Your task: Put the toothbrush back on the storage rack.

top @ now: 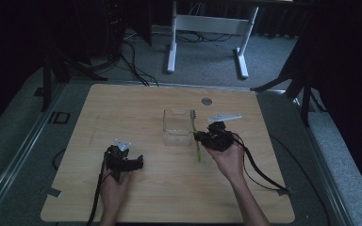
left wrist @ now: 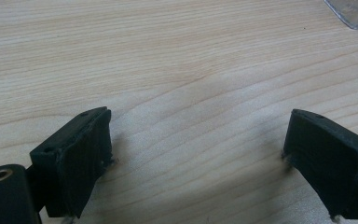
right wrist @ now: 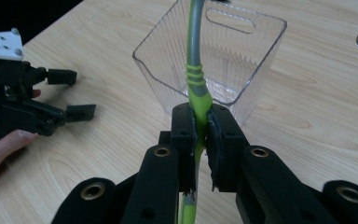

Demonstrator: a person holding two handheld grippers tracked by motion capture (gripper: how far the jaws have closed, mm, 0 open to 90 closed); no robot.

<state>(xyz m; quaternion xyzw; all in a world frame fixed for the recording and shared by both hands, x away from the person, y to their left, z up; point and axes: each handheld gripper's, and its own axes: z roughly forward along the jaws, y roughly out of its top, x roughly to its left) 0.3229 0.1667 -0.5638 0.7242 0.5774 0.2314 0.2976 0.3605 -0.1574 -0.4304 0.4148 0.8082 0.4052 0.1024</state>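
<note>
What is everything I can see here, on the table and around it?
toothbrush: 1, green and grey, clamped in the right gripper, leaning over the bin's rim
bin: 1, clear plastic, mid-table
table: 1, light wood
round cap: 1, grey, set in the tabletop at its far edge
desk frame: 1, white, on the floor behind
left gripper: 1, black, jaws open, resting on the table
right gripper: 1, black, shut on the toothbrush
hands: 2, at the near edge

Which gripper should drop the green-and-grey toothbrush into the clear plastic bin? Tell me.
Right. The right gripper is shut on the green-and-grey toothbrush, right beside the clear plastic bin. The left gripper is open over bare wooden table, farther from the bin.
</note>
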